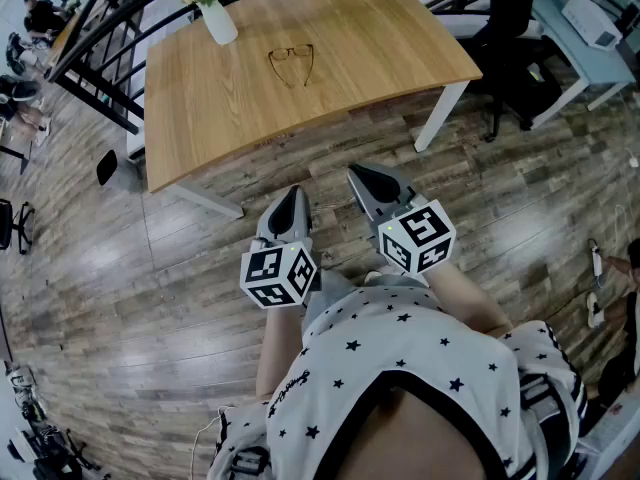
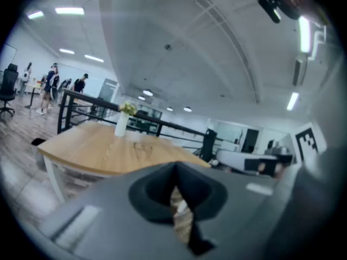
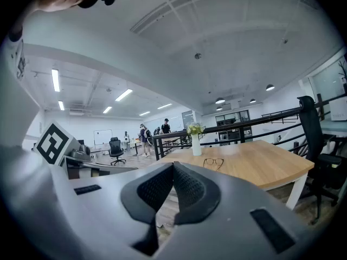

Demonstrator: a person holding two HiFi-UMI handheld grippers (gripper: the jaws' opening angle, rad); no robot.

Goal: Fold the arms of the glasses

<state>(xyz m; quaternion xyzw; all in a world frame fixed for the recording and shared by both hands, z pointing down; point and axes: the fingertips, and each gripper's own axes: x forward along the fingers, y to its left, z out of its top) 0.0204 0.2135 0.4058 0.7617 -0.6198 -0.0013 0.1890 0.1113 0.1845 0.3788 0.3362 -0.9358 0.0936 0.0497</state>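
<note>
Head view: glasses (image 1: 291,65) lay flat on the wooden bench (image 1: 380,38), roughly mid-top, arms apparently unfolded and pointing back toward us, near a white vase (image 1: 218,20) with flowers at the far left corner. We held both tools well short of the bench, over the plank floor (image 1: 120,298). The left gripper (image 1: 291,194) and right gripper (image 1: 357,173) sat side by side, noses aimed at the bench, neither touching anything. Left gripper view: jaws clenched, pads meeting at the tip (image 2: 175,169), nothing between them, only floor visible through the gap below. The picture was blurred. The glasses (image 2: 142,148) showed faintly on the bench top beyond the jaws, the vase (image 2: 121,124) behind them, and a black railing (image 2: 81,99) ran along the far side. People stood in the background at left. Right gripper view: jaws also clenched, ribbed pads touching at the tip (image 3: 172,167), empty. The glasses (image 3: 213,162) sat on the bench straight ahead and slightly right of the jaws, well apart from them, with the vase (image 3: 196,142) just behind and to the left. A black office chair (image 3: 317,145) stood at the bench's right end.
</note>
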